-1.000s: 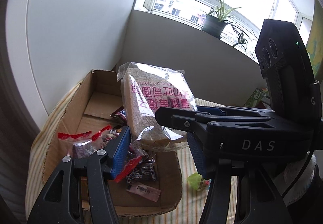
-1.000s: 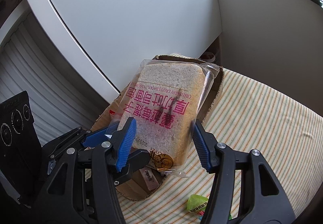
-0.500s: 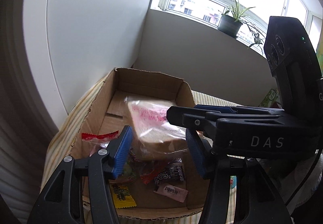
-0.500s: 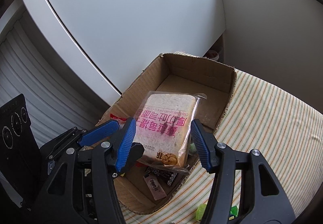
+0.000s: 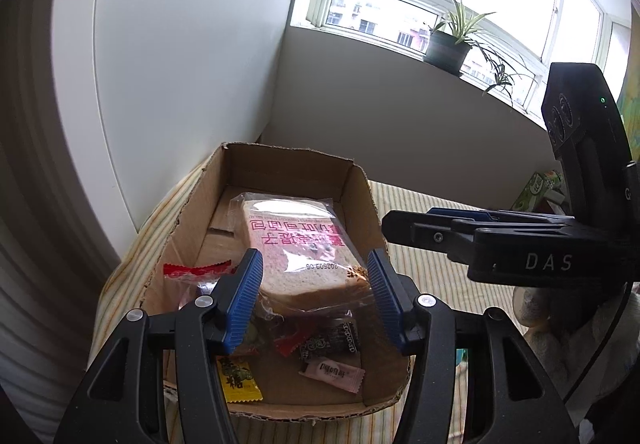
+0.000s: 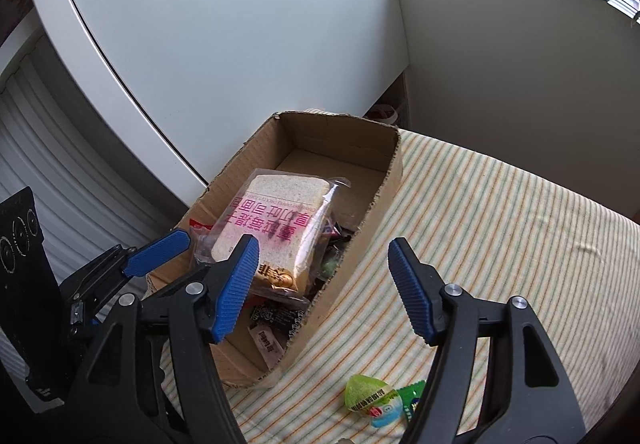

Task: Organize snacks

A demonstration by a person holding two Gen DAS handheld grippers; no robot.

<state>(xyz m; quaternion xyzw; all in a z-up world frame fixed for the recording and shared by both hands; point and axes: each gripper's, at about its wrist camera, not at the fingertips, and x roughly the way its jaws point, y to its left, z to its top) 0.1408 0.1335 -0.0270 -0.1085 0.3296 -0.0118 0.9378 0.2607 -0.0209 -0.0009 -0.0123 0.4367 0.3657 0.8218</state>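
The right hand-held gripper (image 6: 324, 284) is opening, empty, releasing the bagged bread (image 6: 276, 228) into the cardboard box (image 6: 384, 180); the left hand-held gripper (image 5: 316, 300) is hovering open. Next: collecting the green jelly cup (image 6: 372, 400) at lower centre.

Bagged bread (image 6: 276, 228), clear wrap with pink print, lies tilted in open cardboard box (image 6: 394, 168) atop small snack packets (image 5: 332, 374); green jelly cup (image 6: 374, 400), probably, on striped cloth outside.
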